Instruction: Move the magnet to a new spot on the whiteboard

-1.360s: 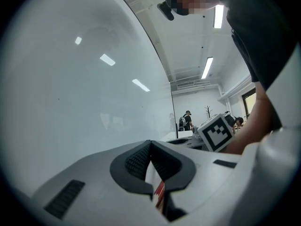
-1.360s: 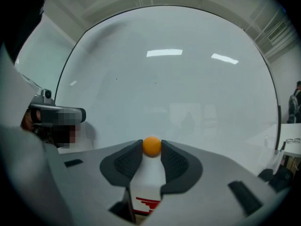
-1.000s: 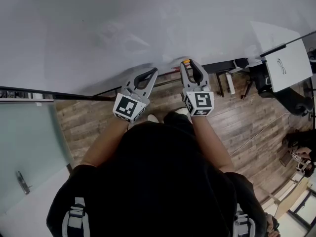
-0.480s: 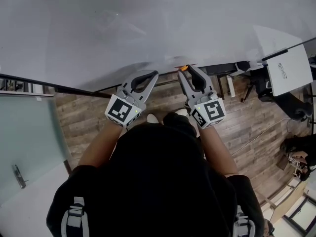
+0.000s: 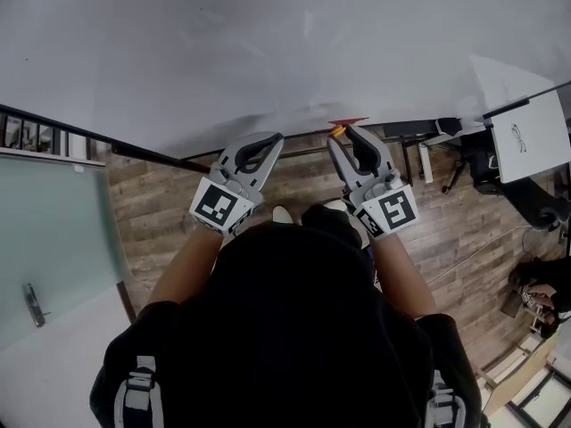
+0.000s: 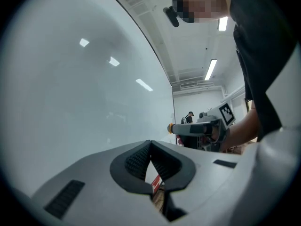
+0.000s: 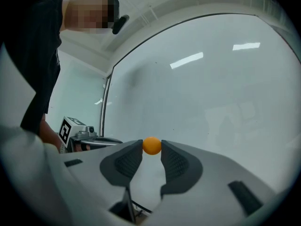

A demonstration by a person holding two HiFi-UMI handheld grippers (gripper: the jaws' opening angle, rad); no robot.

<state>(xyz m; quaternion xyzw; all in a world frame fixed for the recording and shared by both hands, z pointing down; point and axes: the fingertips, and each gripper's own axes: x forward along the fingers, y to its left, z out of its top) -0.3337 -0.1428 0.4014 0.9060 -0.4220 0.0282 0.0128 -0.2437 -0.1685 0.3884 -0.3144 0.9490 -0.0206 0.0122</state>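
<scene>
A small orange magnet (image 7: 152, 145) sits between the fingertips of my right gripper (image 7: 152, 148), which is shut on it. In the head view the magnet (image 5: 337, 132) is close in front of the whiteboard (image 5: 268, 43), near its lower edge; whether it touches the board I cannot tell. My left gripper (image 5: 275, 138) is held beside the right gripper (image 5: 343, 133), also pointing at the board. Its jaws meet at the tips (image 6: 150, 143) with nothing between them. The left gripper view shows the right gripper (image 6: 195, 127) with the magnet (image 6: 170, 126) at its tip.
A frosted glass door (image 5: 53, 230) stands at the left. Wooden floor (image 5: 161, 212) lies below the board. A smaller white board (image 5: 526, 123), dark furniture (image 5: 419, 123) and a chair (image 5: 535, 203) are at the right. A red strip (image 5: 348, 121) shows at the board's lower edge.
Both grippers have moved up along the board. The right gripper has turned, its marker cube swinging out to the right, with the magnet still in its tips.
</scene>
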